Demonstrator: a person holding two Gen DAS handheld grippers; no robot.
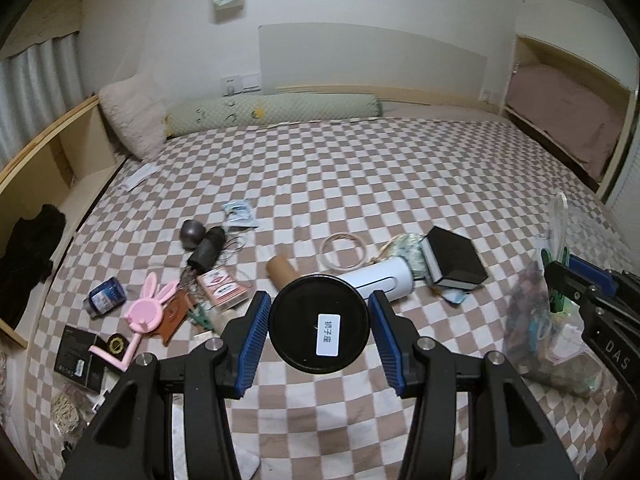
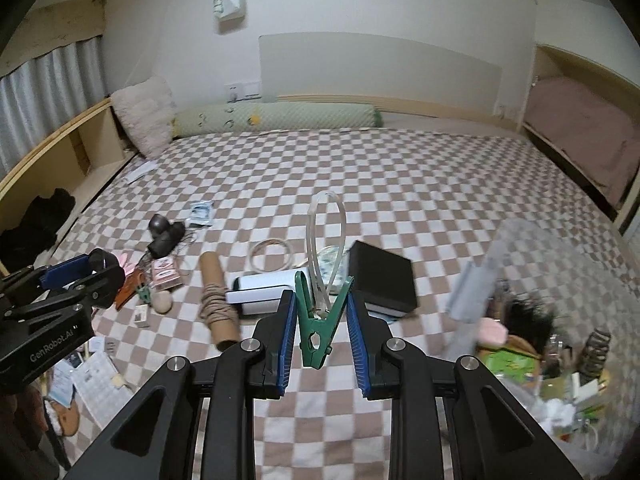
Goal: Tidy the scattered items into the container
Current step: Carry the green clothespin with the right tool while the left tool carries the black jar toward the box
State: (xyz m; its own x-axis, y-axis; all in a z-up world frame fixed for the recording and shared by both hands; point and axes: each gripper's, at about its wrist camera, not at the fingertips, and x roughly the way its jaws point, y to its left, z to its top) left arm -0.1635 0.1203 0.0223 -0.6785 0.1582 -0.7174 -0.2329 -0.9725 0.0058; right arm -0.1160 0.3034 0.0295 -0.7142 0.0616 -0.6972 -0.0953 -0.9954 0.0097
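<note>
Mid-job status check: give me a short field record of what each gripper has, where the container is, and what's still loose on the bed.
left gripper: shut on round black lid with a white label
right gripper: shut on green clip, which pinches a clear plastic loop
container: clear bag on the right, already holding mixed items
surface: checkered bedspread
still loose: cardboard tube, white cylinder, black box, wooden ring, pink bunny stand, blue bottle

Both wrist views low over bed (image 1: pixel 360 168), facing headboard.
</note>
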